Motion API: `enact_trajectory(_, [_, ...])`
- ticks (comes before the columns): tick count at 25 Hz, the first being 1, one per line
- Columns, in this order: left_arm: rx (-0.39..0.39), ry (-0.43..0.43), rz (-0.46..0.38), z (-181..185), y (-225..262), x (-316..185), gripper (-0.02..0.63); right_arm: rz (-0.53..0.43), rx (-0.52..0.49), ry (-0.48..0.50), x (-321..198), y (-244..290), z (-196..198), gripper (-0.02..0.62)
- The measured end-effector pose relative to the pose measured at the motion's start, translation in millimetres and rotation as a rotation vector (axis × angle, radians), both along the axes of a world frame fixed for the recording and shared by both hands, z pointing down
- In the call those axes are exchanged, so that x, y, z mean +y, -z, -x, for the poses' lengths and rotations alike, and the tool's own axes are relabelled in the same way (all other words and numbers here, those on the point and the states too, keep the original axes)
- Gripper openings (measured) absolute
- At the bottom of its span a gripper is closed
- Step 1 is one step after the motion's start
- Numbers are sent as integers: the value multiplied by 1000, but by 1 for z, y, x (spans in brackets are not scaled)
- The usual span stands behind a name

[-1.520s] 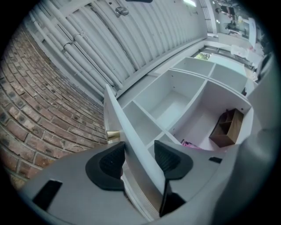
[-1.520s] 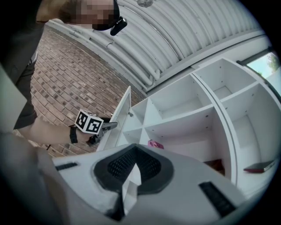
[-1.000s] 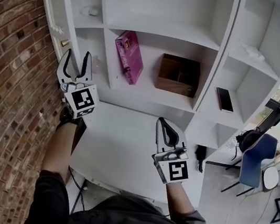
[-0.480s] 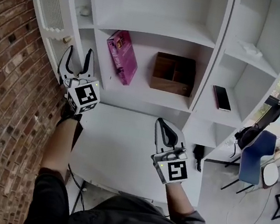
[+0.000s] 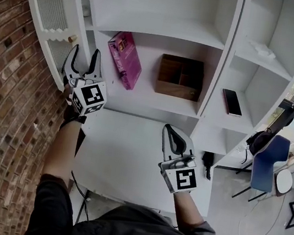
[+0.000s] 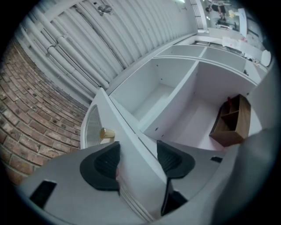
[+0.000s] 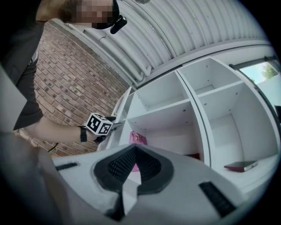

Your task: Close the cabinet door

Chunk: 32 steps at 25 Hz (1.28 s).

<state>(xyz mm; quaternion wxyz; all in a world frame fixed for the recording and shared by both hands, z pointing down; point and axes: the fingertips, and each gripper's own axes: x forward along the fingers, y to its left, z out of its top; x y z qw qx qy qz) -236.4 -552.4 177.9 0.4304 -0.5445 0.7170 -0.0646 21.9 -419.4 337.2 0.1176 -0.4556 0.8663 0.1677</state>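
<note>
The white cabinet door [image 5: 48, 8], with an arched mesh panel and a brass knob [image 5: 72, 37], stands swung out at the cabinet's left side. My left gripper [image 5: 85, 52] straddles its free edge below the knob. In the left gripper view the door [image 6: 131, 145] fills the gap between the two dark pads [image 6: 102, 165], which touch both faces, under the knob [image 6: 106, 133]. The jaws of the left gripper [image 6: 138, 160] are opening slightly. My right gripper [image 5: 172, 128] hovers shut and empty over the white tabletop [image 5: 128, 161]. From the right gripper [image 7: 135, 165] view I look up at the shelves.
A brick wall [image 5: 2, 118] runs close along the left, behind the door. The open shelves hold a pink box [image 5: 124, 57], a wooden organiser [image 5: 180, 78] and a phone [image 5: 231, 102]. A blue chair [image 5: 267, 168] stands on the floor at the right.
The left gripper has travelled with the door's edge, and the door has swung so that more of its meshed face shows. The right gripper has barely moved.
</note>
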Motion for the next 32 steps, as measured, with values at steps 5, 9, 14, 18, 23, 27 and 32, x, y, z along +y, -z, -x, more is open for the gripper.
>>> enact_trajectory(5, [-14,1,17,-3,-1,-12,255,3,-3,-5,-4,-2,-3,1])
enact_trajectory(9, [-21,4,18,-5,-1,-18,256,6,-1,-9,-7,-4,-6,0])
enact_trajectory(14, [-30,6,36,-7,-1,-28,256,8,-4,-17,-10,-4,-11,1])
enact_trajectory(18, [-31,8,43,-8,-1,-33,255,16,-3,-23,-13,-5,-14,0])
enact_trajectory(23, [-38,6,50,-9,-1,-39,256,13,-2,-26,-16,-5,-15,0])
enact_trajectory(27, [-40,4,52,-9,-2,-42,255,18,-3,-30,-17,-7,-16,0])
enact_trajectory(32, [-46,-2,57,-10,-2,-46,255,14,-5,-30,-20,-7,-15,0])
